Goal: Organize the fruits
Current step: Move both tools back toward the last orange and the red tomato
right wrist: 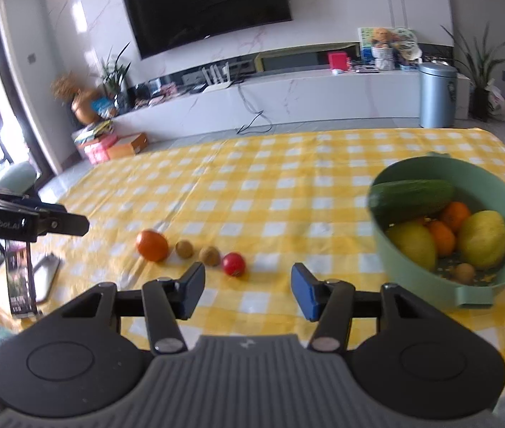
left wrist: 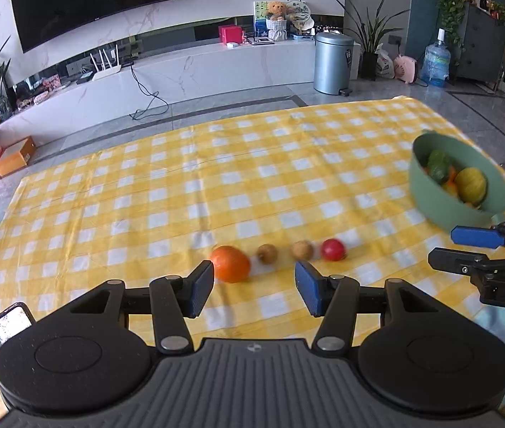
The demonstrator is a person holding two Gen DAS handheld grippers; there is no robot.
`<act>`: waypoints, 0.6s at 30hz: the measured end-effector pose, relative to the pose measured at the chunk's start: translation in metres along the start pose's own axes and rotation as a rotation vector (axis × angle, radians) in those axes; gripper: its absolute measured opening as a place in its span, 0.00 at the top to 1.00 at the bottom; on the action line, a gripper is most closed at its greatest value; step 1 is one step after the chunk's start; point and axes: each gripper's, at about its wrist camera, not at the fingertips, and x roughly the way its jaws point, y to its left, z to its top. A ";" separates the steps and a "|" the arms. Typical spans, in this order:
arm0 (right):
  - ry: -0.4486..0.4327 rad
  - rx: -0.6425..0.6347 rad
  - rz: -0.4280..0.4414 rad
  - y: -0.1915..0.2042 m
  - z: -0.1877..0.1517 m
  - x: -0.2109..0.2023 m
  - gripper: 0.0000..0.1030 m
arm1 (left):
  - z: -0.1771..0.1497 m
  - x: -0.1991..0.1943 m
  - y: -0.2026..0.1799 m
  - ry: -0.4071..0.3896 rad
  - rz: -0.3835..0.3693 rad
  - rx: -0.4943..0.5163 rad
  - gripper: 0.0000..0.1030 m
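A row of fruit lies on the yellow checked cloth: an orange, two brown kiwis and a red fruit. A green bowl at the right holds a cucumber, two yellow fruits, small oranges and a kiwi. My left gripper stands open just short of the row, with nothing between its fingers. My right gripper is open and empty too, near the red fruit and left of the bowl. In the left wrist view the right gripper shows at the right edge.
A phone and a dark upright card sit near the table's left edge. The table's far edge drops to a grey floor with a bin and a TV bench beyond.
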 end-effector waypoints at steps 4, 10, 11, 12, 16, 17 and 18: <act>0.025 -0.029 -0.016 0.011 -0.005 0.021 0.49 | -0.011 0.014 0.008 0.025 0.005 0.005 0.39; 0.042 -0.071 -0.031 0.019 -0.004 0.044 0.49 | -0.014 0.036 0.014 0.061 0.026 -0.001 0.39; 0.045 -0.075 -0.034 0.020 -0.003 0.048 0.49 | -0.013 0.040 0.016 0.068 0.026 -0.005 0.39; 0.048 -0.075 -0.035 0.020 -0.002 0.051 0.49 | -0.013 0.043 0.017 0.075 0.024 -0.011 0.39; 0.052 -0.080 -0.057 0.022 0.002 0.066 0.49 | -0.012 0.054 0.024 0.090 0.014 -0.032 0.39; 0.047 -0.085 -0.068 0.022 0.002 0.069 0.49 | -0.012 0.057 0.025 0.094 0.014 -0.033 0.39; 0.040 -0.087 -0.079 0.021 0.002 0.072 0.49 | -0.012 0.060 0.026 0.096 0.016 -0.033 0.39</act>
